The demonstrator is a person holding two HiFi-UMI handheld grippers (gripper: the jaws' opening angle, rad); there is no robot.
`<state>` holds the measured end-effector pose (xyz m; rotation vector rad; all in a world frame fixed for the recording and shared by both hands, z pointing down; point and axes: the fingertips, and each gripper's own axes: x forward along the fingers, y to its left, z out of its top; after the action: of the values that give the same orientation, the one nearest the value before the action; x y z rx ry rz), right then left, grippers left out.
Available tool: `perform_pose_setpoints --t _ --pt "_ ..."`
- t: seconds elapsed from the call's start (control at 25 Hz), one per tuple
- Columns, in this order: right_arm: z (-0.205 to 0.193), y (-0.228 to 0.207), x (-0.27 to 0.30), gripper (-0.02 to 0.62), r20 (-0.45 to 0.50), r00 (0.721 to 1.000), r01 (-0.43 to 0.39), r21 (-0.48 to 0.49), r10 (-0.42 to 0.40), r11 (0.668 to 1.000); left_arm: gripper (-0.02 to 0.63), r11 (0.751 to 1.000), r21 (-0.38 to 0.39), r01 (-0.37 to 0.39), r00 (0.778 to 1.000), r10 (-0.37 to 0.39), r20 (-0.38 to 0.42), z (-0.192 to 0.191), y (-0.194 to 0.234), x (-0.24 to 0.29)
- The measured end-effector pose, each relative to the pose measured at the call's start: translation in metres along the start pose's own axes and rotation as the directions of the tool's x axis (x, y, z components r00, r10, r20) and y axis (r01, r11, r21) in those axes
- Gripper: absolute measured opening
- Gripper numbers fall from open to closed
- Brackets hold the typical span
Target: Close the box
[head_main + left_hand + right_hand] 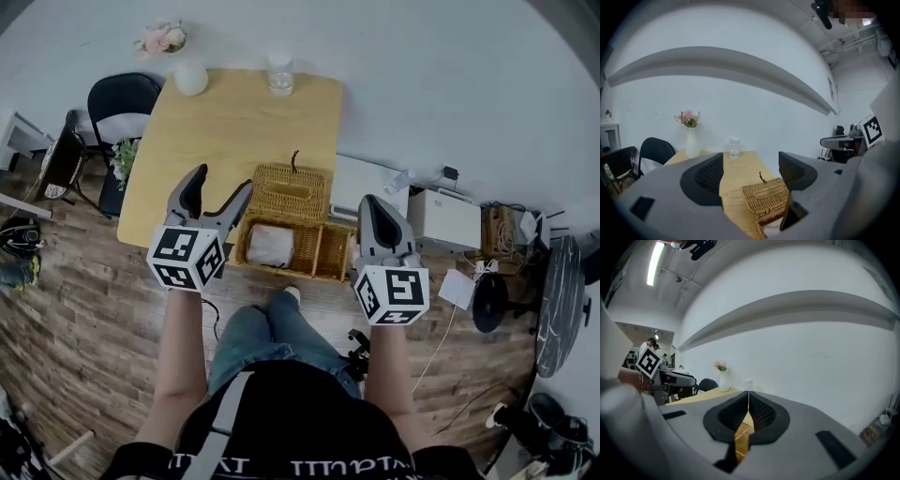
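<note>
Your left tongs [220, 187] stand apart and your right tongs [373, 206] are pressed together, both empty, flanking the open wicker box [323, 251] at the surface's [216, 131] near edge. Something white [272, 246] lies in its left compartment.

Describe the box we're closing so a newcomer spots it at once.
Find the light wooden table; the box sits at its near right corner, in front of the person. It is the only woven wicker thing there, its lid flipped open behind it, unlike the white vase and clear bottle at the far end.
</note>
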<state>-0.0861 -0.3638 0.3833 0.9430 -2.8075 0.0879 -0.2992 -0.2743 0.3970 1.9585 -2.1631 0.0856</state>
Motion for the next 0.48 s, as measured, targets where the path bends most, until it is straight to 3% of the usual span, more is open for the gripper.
perform_pose_setpoints --t 0.24,0.48 --pt "-0.021 -0.002 0.000 0.017 -0.047 0.995 0.094 0.017 -0.093 0.995 0.356 0.997 0.029 0.065 0.997 -0.063 -0.037 -0.009 0.009 0.017" --pt "-0.027 0.011 0.004 0.017 -0.092 0.980 0.181 0.033 -0.177 0.983 0.356 0.987 0.011 0.163 0.983 -0.161 -0.085 -0.020 0.023 0.036"
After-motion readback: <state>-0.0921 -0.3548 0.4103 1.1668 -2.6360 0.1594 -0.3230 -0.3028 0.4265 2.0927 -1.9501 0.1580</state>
